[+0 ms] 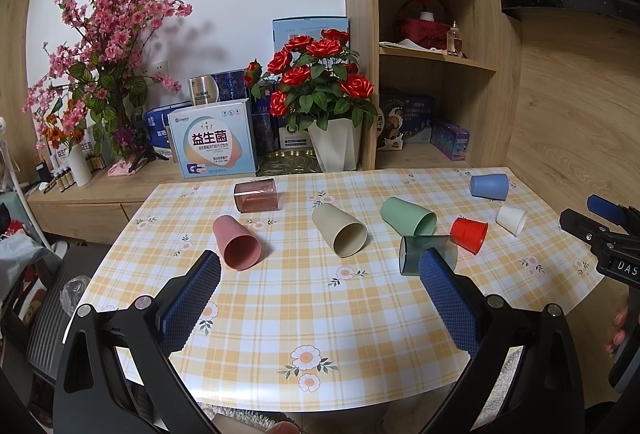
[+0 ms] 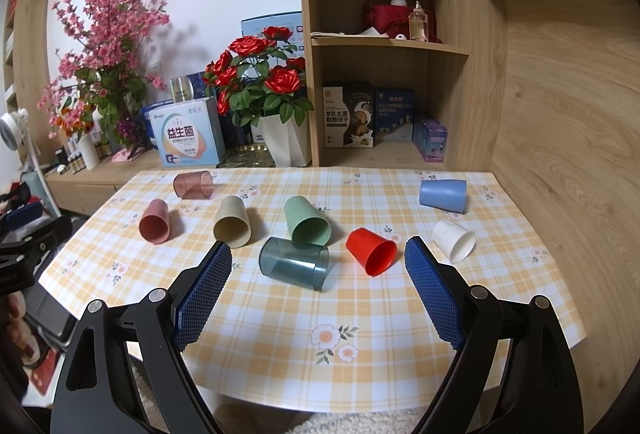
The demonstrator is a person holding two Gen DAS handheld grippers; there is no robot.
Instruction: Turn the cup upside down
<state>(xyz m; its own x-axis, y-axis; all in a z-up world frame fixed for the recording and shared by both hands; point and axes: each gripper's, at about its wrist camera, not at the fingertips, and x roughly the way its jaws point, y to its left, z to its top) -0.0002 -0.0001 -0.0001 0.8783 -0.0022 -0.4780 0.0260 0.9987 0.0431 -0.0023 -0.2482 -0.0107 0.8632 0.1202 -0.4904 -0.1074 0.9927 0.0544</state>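
Note:
Several cups lie on their sides on the checked tablecloth: pink, beige, green, clear teal, red, white, blue and clear brown. In the right wrist view I see the teal cup, red cup and white cup. My left gripper is open and empty above the near table. My right gripper is open and empty, short of the teal and red cups.
A wooden sideboard behind the table holds a rose pot, boxes and pink blossoms. A shelf unit stands at the back right. The table's front edge is near. My right gripper also shows at the left view's right edge.

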